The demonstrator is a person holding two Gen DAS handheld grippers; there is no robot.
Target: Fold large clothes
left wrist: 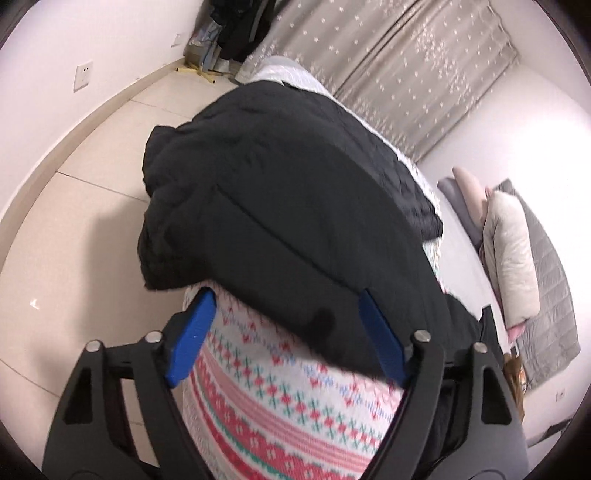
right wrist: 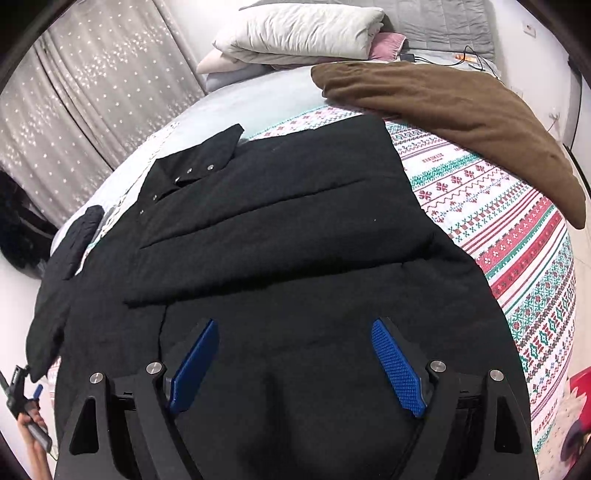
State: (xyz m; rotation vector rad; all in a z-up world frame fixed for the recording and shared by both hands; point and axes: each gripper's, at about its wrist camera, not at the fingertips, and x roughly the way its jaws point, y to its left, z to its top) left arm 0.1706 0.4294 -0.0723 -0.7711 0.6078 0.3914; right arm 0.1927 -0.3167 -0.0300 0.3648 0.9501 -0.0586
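A large black padded jacket (right wrist: 280, 229) lies spread on a bed covered by a patterned white, red and green blanket (right wrist: 517, 229). One sleeve is folded across its body, and its snap-button collar (right wrist: 192, 170) points to the far left. My right gripper (right wrist: 295, 332) is open, empty, and hovers over the jacket's near part. In the left wrist view the jacket (left wrist: 280, 192) hangs over the bed edge. My left gripper (left wrist: 288, 306) is open and empty at the jacket's near edge, above the blanket (left wrist: 280, 398).
A brown garment (right wrist: 461, 110) lies on the bed's far right. Pillows (right wrist: 306, 33) and a grey quilt are stacked at the headboard. A curtain (left wrist: 399, 59) hangs behind the bed. Tiled floor (left wrist: 81, 206) lies left of the bed. The person's other hand (right wrist: 33, 435) shows at the lower left.
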